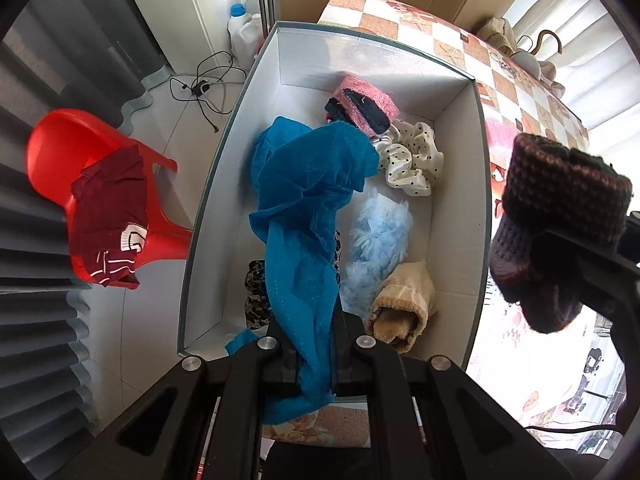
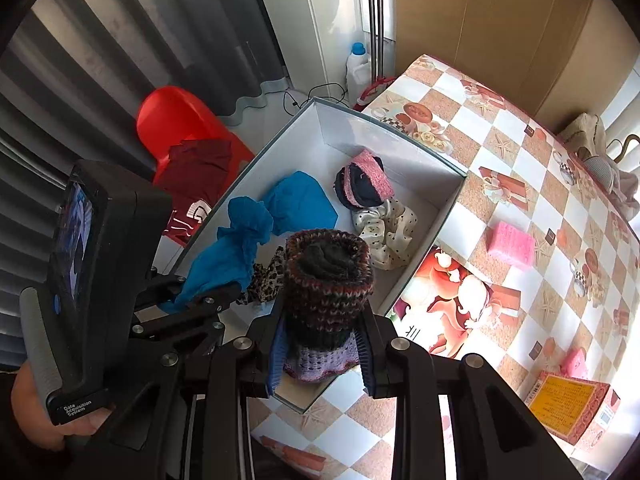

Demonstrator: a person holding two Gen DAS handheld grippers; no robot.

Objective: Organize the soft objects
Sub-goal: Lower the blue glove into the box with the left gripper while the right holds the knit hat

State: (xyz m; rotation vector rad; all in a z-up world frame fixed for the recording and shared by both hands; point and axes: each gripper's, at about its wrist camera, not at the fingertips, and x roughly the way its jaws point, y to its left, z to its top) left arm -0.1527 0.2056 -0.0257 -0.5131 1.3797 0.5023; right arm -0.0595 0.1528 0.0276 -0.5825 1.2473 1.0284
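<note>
two soft things are in hand above the white box (image 1: 460, 184): the blue cloth (image 1: 304, 216) hangs from the left gripper (image 1: 314, 364), whose jaws are clamped tight on its lower fold, and the dark knitted roll (image 2: 326, 280) sits upright between the pads of the right gripper (image 2: 322, 356), squeezed at its purple end. the box already holds a pink knit piece (image 1: 366, 100), a polka-dot scrunchie (image 1: 412, 160), a fluffy pale-blue item (image 1: 378, 244), a beige fleece piece (image 1: 404, 304) and a leopard-print cloth (image 2: 266, 282). to place well, i'd lower the cloth until it pools on the bare floor at the box's left side before letting go, so no tail drapes over the rim. the roll probably fits best near the front wall, set down upright. a pink sponge (image 2: 514, 244) waits on the checked tablecloth (image 2: 480, 128).
</note>
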